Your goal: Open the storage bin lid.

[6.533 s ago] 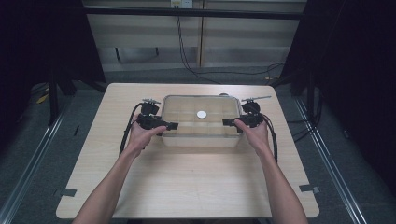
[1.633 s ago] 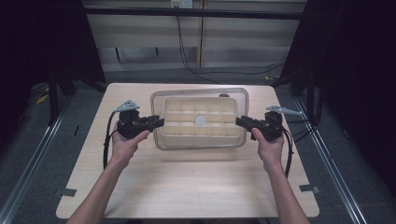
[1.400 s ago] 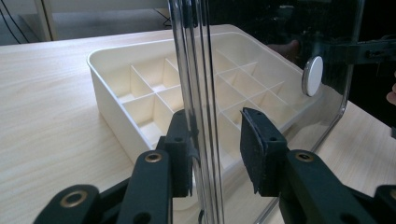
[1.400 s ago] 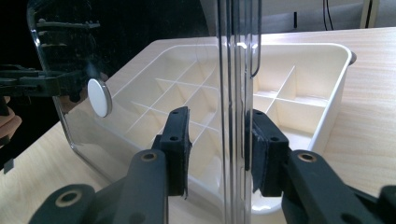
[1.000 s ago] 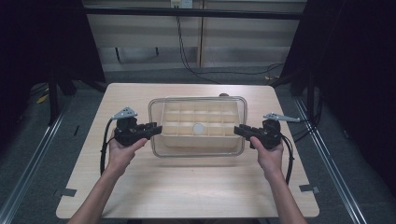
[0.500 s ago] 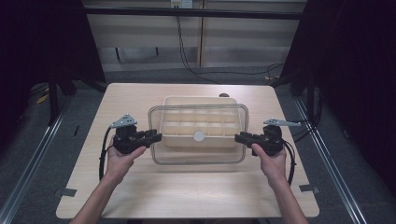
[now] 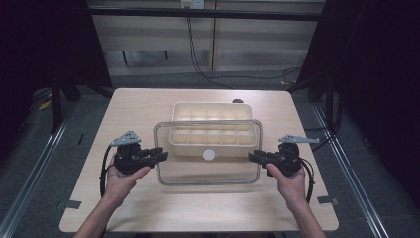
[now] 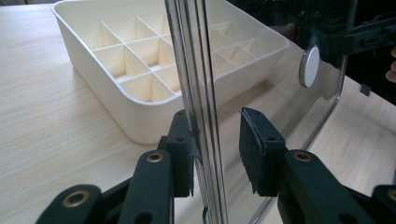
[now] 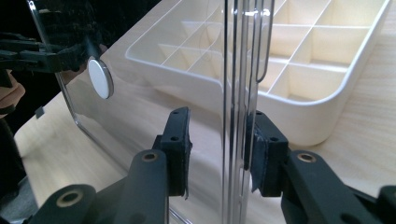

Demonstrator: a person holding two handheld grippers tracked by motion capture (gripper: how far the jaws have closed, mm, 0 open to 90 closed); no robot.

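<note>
- The clear lid (image 7: 208, 153) is gripped at its short ends by the left gripper (image 7: 157, 154) and the right gripper (image 7: 255, 157), held just nearer than the divided tray (image 7: 210, 130).
- Both ends should be kept level.
- Table (image 7: 148, 114) contact should be gentle.

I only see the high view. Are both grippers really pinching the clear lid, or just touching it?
Observer: Pinching. In the left gripper view, the left gripper has the lid's edge between its two black pads.
Operator: And the other one?
Observer: Same thing. In the right gripper view, the right gripper is clamped on the opposite edge.
Operator: Is anything hiding in the tray?
Observer: The tray compartments that show up close look empty.
</note>
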